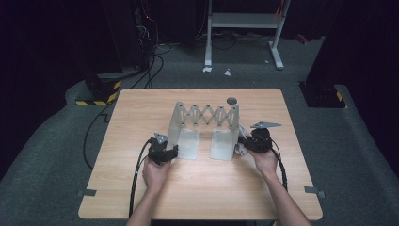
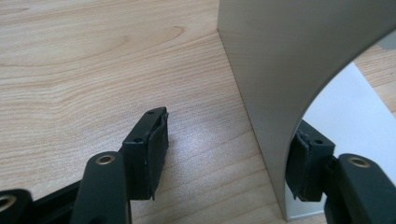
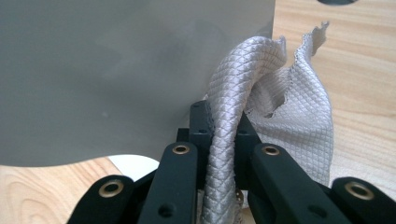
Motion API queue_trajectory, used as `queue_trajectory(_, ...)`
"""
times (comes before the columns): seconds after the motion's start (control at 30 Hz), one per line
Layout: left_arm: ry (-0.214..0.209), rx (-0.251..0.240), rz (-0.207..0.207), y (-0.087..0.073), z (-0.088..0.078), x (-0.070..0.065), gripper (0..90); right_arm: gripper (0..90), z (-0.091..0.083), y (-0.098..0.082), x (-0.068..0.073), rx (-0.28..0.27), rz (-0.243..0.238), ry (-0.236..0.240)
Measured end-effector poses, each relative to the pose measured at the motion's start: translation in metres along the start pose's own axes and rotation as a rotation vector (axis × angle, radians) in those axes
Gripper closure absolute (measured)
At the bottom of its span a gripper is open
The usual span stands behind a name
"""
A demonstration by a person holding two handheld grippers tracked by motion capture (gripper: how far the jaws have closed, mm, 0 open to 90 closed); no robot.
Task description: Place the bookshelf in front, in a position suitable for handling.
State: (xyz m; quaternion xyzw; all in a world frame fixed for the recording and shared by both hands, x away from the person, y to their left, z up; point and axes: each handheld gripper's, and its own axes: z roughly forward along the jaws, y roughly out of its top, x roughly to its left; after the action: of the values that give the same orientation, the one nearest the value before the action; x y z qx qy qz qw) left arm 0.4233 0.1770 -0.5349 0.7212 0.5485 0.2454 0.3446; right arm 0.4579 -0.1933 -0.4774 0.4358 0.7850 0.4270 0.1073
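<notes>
Wiping the rack's right end panel (image 3: pixel 130 70) looks like the step in hand: the right gripper (image 3: pixel 223 126) has its fingers clamped on a folded grey cloth (image 3: pixel 261 102) just beside that panel. The left gripper (image 2: pixel 229 154) stands with fingers apart astride the left panel (image 2: pixel 289 70), one either side, unclamped. Best steady that panel first, then press the cloth flat along the metal so the extending rack (image 1: pixel 205 115) stays put on the bench (image 1: pixel 141 113)
</notes>
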Motion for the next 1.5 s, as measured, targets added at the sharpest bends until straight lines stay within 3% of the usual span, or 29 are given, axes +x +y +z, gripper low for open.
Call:
queue_trajectory(1.13, -0.01, -0.001, 0.004, 0.0, 0.0, 0.0, 41.7, 83.9, -0.058, 0.056, 0.017, -0.155, -0.105, -0.015)
queue_trajectory(1.5, -0.01, -0.001, 0.004, 0.0, 0.0, 0.0, 41.7, 84.0, -0.055, 0.063, 0.015, -0.154, -0.126, -0.022)
